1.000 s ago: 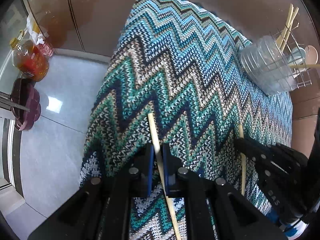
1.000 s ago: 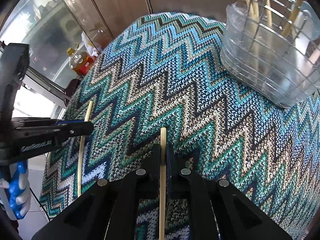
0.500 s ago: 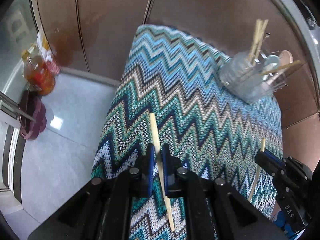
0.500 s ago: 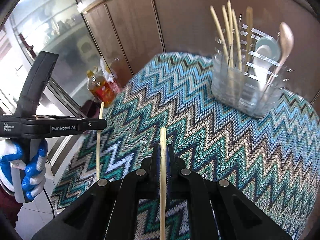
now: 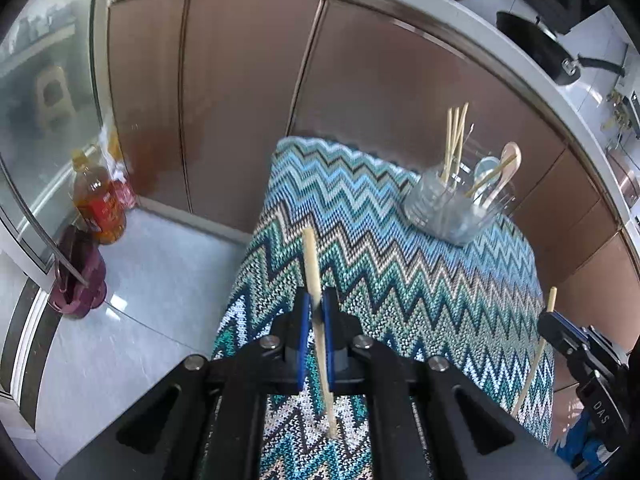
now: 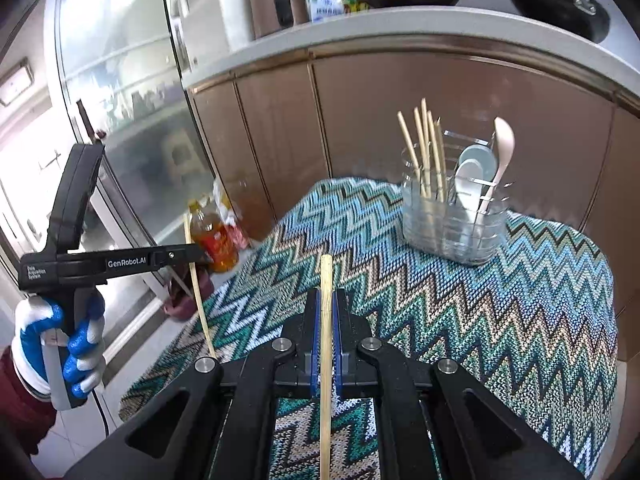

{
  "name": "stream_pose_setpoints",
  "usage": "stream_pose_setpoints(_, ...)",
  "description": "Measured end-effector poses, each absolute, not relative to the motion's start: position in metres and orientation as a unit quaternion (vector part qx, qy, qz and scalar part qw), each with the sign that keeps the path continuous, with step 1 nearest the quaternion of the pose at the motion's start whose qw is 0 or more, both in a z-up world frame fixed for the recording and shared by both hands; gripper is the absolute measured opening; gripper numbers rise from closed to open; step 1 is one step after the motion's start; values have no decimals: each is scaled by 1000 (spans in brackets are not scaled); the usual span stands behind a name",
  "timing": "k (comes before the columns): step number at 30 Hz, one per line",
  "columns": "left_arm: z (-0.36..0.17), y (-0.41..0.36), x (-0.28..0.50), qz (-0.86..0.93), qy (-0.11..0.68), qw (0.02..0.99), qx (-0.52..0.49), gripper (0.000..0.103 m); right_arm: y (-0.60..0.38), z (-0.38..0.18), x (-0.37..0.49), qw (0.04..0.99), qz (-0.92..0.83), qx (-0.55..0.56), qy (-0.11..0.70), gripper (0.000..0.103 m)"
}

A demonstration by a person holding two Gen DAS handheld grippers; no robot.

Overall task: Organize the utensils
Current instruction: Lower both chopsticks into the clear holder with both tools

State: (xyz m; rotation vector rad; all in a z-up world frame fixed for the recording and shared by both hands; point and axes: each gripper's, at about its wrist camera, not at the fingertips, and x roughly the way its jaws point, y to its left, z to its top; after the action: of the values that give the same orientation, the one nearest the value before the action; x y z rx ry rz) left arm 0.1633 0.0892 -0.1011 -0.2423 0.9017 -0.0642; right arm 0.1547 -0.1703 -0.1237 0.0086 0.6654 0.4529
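Left gripper (image 5: 315,312) pinches a pale, slender, straight wooden chopstick (image 5: 316,308).

In the right wrist view, white lettering reading "GenRobot.AI" runs along the black side of the left gripper (image 6: 192,256); smaller white print near its rear end is too fine to read. In the left wrist view, the right gripper (image 5: 550,318) carries the white letters "DAS" on its black body. The label on the oil bottle (image 6: 214,240) is blurred and illegible.
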Motion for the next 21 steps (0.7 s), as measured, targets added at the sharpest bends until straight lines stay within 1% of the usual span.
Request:
stream_pose_setpoints(11,-64,83,132,-34,379,920,-97,5,-182,-100,124,938,220,19,268,5)
stream_pose_setpoints(21,-37,60,137,-86,354,925,-104,5,-203,-86,138,952,210,43,220,5)
